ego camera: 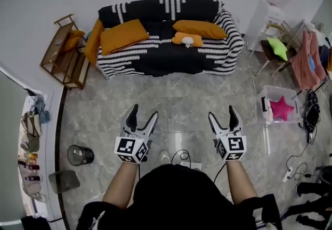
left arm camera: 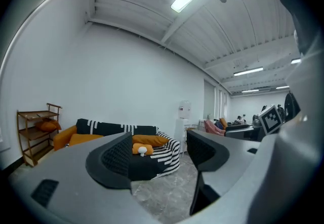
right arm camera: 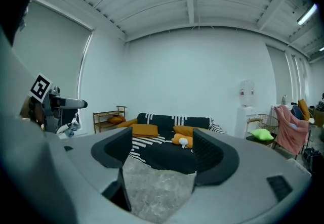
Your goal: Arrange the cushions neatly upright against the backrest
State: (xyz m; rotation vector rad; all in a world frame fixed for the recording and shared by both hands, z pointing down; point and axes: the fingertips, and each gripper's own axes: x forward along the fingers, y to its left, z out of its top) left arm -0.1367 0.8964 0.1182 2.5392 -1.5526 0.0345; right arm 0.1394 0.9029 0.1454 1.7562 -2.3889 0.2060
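A sofa (ego camera: 171,63) under a black-and-white striped cover stands against the far wall. On it lie orange cushions: a large one (ego camera: 123,36) flat at the left, one (ego camera: 94,41) leaning on the left armrest, one (ego camera: 200,28) at the right against the backrest, and a small orange plush (ego camera: 187,40) with a white spot. My left gripper (ego camera: 141,112) and right gripper (ego camera: 222,115) hover open and empty above the floor, well short of the sofa. The sofa (left arm camera: 152,154) and its cushions (right arm camera: 145,129) show between the jaws in both gripper views.
A wooden shelf (ego camera: 65,52) with an orange cushion stands left of the sofa. To the right are a white cabinet (ego camera: 262,18), a chair with a green cushion (ego camera: 277,47), a clear box with a pink star (ego camera: 281,108) and cables (ego camera: 295,164). A small bin (ego camera: 80,154) sits on the marble floor.
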